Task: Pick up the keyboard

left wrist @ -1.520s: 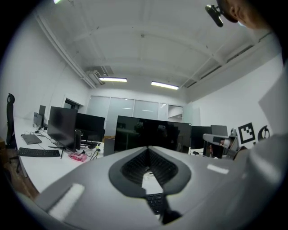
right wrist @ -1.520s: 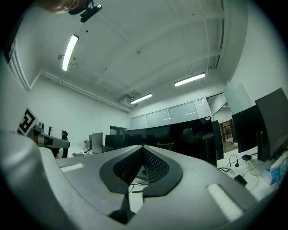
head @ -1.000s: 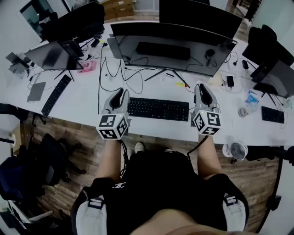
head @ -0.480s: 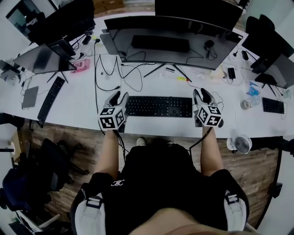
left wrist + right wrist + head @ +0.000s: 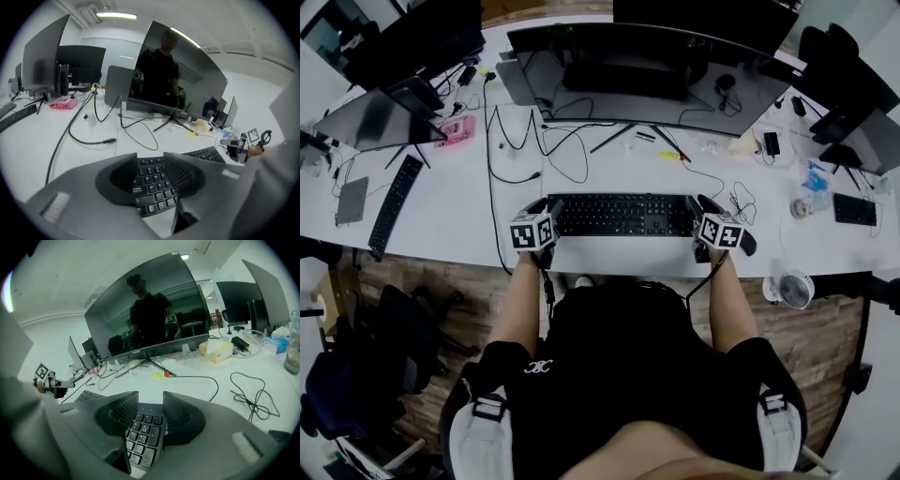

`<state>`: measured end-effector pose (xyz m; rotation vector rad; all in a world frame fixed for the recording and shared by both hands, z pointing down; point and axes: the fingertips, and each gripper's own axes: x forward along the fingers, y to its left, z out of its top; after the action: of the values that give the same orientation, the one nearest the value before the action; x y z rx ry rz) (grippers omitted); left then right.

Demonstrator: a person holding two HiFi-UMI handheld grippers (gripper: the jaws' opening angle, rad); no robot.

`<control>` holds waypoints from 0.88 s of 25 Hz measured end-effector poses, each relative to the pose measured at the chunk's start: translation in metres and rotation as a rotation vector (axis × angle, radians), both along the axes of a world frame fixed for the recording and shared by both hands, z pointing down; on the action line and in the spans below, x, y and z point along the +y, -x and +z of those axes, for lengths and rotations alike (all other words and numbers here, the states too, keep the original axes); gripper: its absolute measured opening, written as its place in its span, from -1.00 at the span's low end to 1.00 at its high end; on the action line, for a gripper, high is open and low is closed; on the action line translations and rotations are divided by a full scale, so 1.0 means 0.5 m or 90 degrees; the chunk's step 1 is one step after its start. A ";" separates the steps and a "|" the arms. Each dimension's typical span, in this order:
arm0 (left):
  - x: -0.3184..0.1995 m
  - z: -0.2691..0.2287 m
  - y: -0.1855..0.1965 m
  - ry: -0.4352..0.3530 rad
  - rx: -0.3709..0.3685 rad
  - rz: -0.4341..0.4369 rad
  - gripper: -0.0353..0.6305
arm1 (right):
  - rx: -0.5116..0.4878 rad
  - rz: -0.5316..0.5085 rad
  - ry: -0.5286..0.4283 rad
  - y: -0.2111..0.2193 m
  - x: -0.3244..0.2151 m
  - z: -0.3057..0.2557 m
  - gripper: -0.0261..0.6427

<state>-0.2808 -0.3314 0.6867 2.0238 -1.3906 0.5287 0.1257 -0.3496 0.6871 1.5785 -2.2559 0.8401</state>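
Sizing it up: approach looks done, grab and lift not yet. Head view has the left gripper [image 5: 546,208] at one end of the keyboard [image 5: 623,214] and the right gripper [image 5: 701,204] at the other end, w/ the board stretched btwn the two. Left gripper view: the left gripper [image 5: 150,157] has its jaws part-way apart, a narrow-ish gap. The end keys of the keyboard [image 5: 150,187] show right in that gap, just below the tips, and the rest of the board runs off past the inner jaw toward the other gripper. Right gripper view, same deal: the right gripper [image 5: 150,397] holds a moderate gap, w/ the end keys of the keyboard [image 5: 143,430] in btwn and just under the tips. Neither pair reads as clamped. Key faces show across the whole gap, so the jaws prob sit over the ends, not pinched on an edge; can't tell if the pads touch the keys. Keyboard seems to lie flat on the desk [image 5: 441,211], close in by both grippers. No lift is visible, tho a small one would be hard to spot from these angles. Left to do, imo: close on each end, then raise both sides together, level. Cables [image 5: 558,155] lie beyond the jaws on the far side, apart from the board.
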 end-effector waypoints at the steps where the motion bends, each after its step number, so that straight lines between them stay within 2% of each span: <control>1: 0.001 0.018 0.005 0.017 0.009 -0.005 -0.34 | -0.006 0.004 0.013 -0.002 0.002 0.015 -0.51; 4: 0.002 0.065 0.020 0.062 0.036 -0.024 -0.29 | -0.014 0.011 0.050 -0.005 0.007 0.056 -0.46; 8: -0.001 0.102 0.034 0.089 0.082 -0.041 -0.29 | -0.018 0.008 0.100 -0.001 0.015 0.104 -0.45; 14: 0.000 0.145 0.025 0.130 0.104 -0.006 -0.25 | -0.039 -0.015 0.117 0.008 0.016 0.115 -0.46; 18: -0.003 0.153 0.022 0.138 0.132 0.012 -0.25 | -0.070 -0.034 0.158 0.012 0.013 0.124 -0.46; 22: -0.006 0.161 0.027 0.167 0.152 0.020 -0.22 | -0.083 -0.029 0.181 0.010 0.013 0.128 -0.44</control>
<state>-0.2943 -0.3342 0.7671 1.8311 -1.0893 0.4414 0.1206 -0.3432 0.7510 1.3756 -2.1315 1.2220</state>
